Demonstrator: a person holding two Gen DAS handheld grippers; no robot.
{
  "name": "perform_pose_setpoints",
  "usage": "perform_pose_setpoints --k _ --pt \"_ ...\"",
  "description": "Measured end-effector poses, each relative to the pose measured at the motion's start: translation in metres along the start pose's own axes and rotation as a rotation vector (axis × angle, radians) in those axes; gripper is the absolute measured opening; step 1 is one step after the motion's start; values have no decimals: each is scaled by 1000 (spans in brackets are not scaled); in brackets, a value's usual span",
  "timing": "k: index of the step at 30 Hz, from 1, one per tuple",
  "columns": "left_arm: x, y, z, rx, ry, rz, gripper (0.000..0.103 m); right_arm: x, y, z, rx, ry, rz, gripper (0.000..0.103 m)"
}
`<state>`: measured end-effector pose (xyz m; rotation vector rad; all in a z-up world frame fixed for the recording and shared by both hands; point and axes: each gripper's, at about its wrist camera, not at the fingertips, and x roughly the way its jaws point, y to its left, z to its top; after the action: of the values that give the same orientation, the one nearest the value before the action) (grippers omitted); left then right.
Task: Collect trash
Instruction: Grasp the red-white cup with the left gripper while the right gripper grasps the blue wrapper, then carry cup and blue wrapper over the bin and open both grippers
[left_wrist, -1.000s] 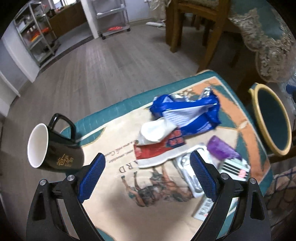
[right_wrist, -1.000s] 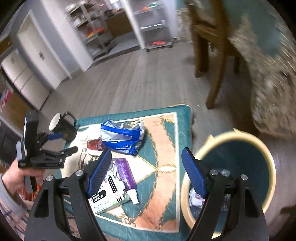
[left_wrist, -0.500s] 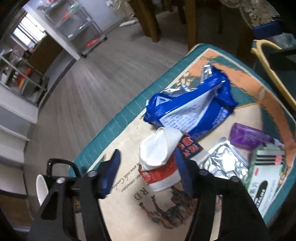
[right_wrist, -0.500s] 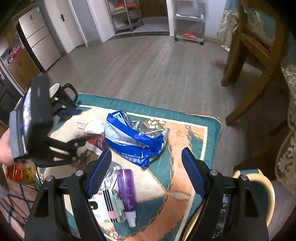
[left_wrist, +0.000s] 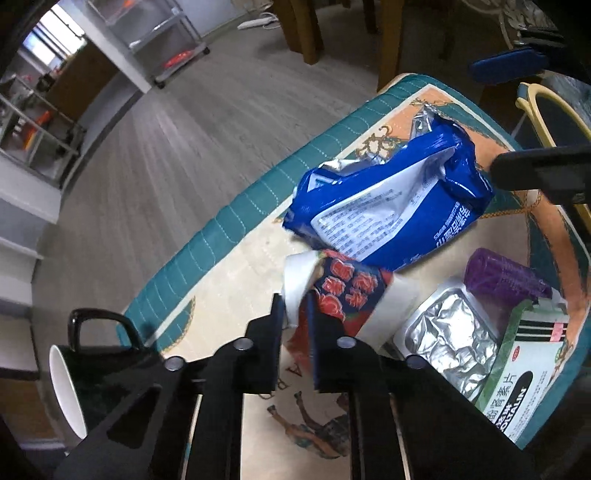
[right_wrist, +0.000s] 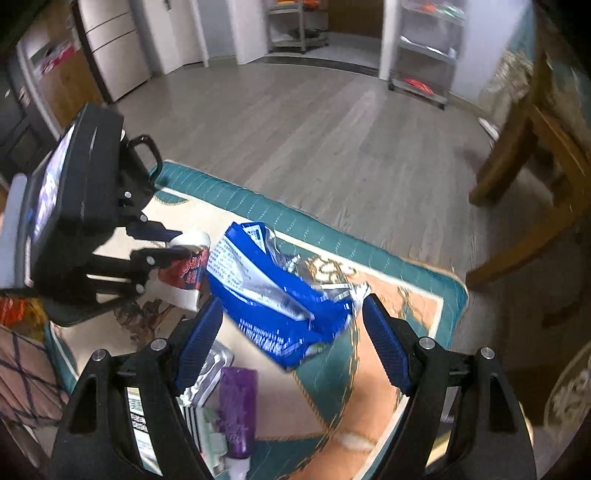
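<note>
A crushed red-and-white paper cup (left_wrist: 347, 291) lies on the patterned table cloth (left_wrist: 207, 240). My left gripper (left_wrist: 295, 306) is closing, and its pads pinch the cup's white rim. From the right wrist view the left gripper (right_wrist: 181, 243) holds the same cup (right_wrist: 188, 269). Just beyond the cup lies a crumpled blue snack bag (left_wrist: 391, 206). My right gripper (right_wrist: 291, 304) hovers open over the blue bag (right_wrist: 273, 295), one finger on either side and neither pad touching it.
A black mug (left_wrist: 85, 373) stands at the cloth's left corner. A purple bottle (left_wrist: 502, 277), a foil tray (left_wrist: 450, 336) and a green-and-white box (left_wrist: 517, 376) lie to the right. A yellow-rimmed bin (left_wrist: 526, 94) stands beyond the table's right edge, and a wooden chair (right_wrist: 535, 155) stands behind it.
My left gripper came down onto the paper cup and its wide jaws closed on the rim. My right gripper swung from over the bin to above the blue bag.
</note>
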<state>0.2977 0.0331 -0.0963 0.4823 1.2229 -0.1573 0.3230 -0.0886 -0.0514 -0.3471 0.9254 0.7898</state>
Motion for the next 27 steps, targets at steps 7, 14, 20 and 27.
perform_pose_setpoints --k 7,14,20,27 --pt "-1 19 -11 -79 27 -25 10 29 5 6 -46 28 4 76" --pt "-10 45 -15 -206 20 -96 9 48 7 -8 -77 95 -33 33" --pt "-30 54 -16 -293 -30 -149 9 35 4 -14 -65 79 -29 12" --pt "-51 63 -12 -379 -103 -215 9 -3 -8 -19 -29 4 -22 9"
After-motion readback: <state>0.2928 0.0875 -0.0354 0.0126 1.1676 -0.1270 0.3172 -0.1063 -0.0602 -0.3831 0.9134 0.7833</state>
